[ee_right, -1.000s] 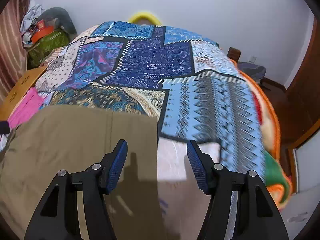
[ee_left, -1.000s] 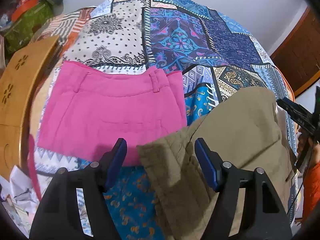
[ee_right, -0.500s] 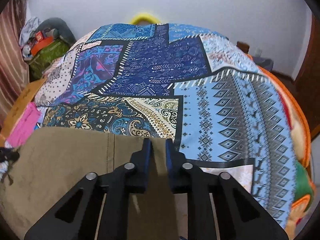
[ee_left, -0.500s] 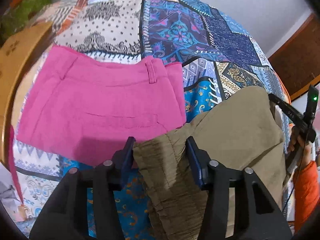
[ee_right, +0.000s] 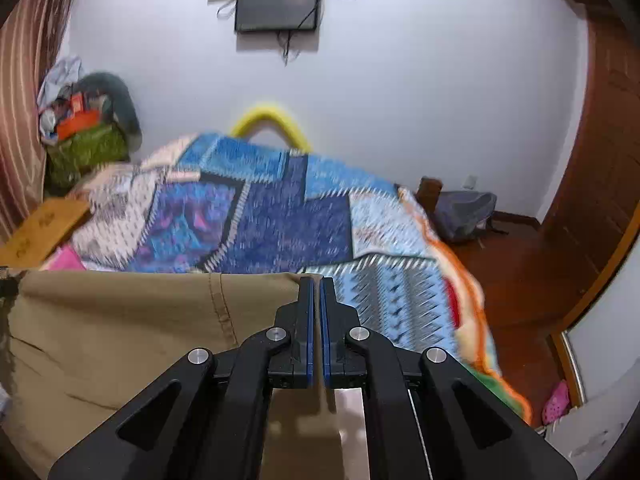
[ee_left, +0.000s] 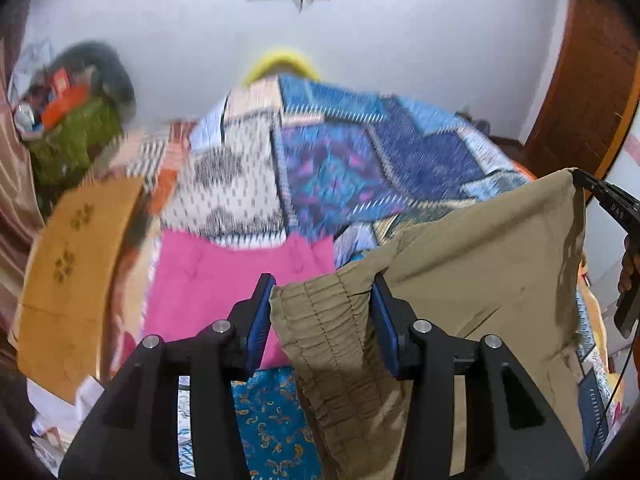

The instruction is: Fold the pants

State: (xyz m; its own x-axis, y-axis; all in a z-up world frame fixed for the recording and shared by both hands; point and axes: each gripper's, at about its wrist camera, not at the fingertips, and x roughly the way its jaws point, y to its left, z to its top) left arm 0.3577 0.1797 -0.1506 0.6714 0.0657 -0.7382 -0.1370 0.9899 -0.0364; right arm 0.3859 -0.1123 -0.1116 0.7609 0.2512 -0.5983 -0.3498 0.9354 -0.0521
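Observation:
Khaki pants (ee_left: 472, 264) hang lifted above the bed, stretched between both grippers. My left gripper (ee_left: 322, 300) is shut on the gathered elastic waistband (ee_left: 320, 320). My right gripper (ee_right: 315, 292) is shut on the pants' far corner; it also shows in the left wrist view (ee_left: 608, 200) at the right edge. The khaki cloth (ee_right: 120, 328) fills the lower left of the right wrist view. Folded pink pants (ee_left: 224, 280) lie flat on the bed behind the left gripper.
A patchwork blue bedspread (ee_right: 280, 216) covers the bed. A wooden board (ee_left: 68, 264) lies at the bed's left side. A pile of bags (ee_right: 84, 136) stands in the far left corner. A grey bag (ee_right: 464, 212) sits on the wooden floor at right.
Both grippers closed on the khaki pants and lifted them off the bed. Both cameras have tilted up toward the wall.

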